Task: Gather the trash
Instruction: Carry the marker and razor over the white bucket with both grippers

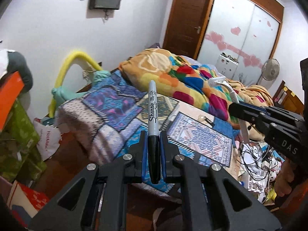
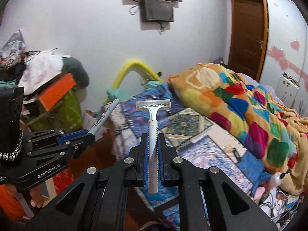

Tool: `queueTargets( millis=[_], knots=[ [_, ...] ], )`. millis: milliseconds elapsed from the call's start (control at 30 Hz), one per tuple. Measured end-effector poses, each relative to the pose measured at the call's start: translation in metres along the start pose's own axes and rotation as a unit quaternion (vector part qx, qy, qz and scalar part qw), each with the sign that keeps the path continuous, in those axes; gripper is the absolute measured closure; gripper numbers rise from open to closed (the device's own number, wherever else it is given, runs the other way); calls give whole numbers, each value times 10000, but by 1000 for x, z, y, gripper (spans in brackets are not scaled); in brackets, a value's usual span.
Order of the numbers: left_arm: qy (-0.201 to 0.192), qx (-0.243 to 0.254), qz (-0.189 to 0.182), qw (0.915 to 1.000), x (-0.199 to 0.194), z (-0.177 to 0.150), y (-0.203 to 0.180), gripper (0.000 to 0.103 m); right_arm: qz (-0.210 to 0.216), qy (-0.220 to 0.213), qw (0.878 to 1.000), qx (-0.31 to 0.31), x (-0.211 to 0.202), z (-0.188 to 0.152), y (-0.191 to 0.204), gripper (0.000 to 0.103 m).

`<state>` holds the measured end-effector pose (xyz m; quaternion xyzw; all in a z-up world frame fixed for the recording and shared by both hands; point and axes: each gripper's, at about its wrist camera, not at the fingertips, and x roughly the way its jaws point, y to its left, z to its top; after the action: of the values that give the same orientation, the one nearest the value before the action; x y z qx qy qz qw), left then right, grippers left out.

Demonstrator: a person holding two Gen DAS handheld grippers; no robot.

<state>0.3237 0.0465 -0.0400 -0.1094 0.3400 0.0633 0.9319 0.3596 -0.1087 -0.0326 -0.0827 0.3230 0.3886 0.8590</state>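
Both grabbers are full and held up over the bed's [image 1: 194,113] near corner: left gripper [image 1: 154,144] clamped on the marker [image 1: 153,115], right gripper [image 2: 153,146] pinching the razor [image 2: 153,127] by its handle (blade safely away), presumably bin-bound.

The bed [image 1: 107,113] wears a patchwork quilt [image 2: 194,134] — a bright multicoloured blanket [image 1: 184,80] lies bunched on top.
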Motion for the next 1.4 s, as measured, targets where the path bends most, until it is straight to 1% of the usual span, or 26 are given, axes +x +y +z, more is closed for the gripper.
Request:
queueTargets(
  millis=[133, 267, 400, 533, 633, 800, 867, 1000, 1067, 1233, 1400],
  knots=[
    [-124, -91, 217, 9996, -20, -6, 24, 92, 187, 47, 9997, -134, 8, -2, 29, 94],
    [-181, -222, 444, 9986, -36, -12, 55, 92, 351, 137, 9989, -283, 18, -4, 55, 94],
    [-163, -352, 620, 9973, -46, -17, 89, 92, 526, 253, 9976, -373, 30, -5, 79, 94],
    [-46, -458, 745, 9962, -52, -30, 122, 92, 633, 406, 9962, -436, 45, -8, 100, 94],
    [117, -526, 892, 9946, -49, -45, 145, 92, 685, 553, 9949, -490, 58, -12, 114, 94],
    [571, -552, 1133, 9904, -27, -74, 182, 92, 789, 954, 9909, -520, 92, -26, 138, 94],
    [736, -591, 1131, 9891, -19, -87, 193, 92, 839, 1113, 9890, -503, 104, -31, 144, 94],
    [1122, -895, 1113, 9834, 4, -111, 216, 92, 900, 1457, 9839, -515, 132, -45, 155, 94],
    [1275, -1005, 1088, 9807, 15, -122, 224, 92, 855, 1632, 9812, -573, 147, -53, 160, 94],
    [1637, -1085, 1006, 9754, 40, -144, 232, 92, 862, 2060, 9729, -601, 181, -71, 168, 94],
    [2038, -1211, 956, 9668, 68, -168, 239, 92, 871, 2464, 9634, -604, 210, -88, 176, 94]
  ],
)
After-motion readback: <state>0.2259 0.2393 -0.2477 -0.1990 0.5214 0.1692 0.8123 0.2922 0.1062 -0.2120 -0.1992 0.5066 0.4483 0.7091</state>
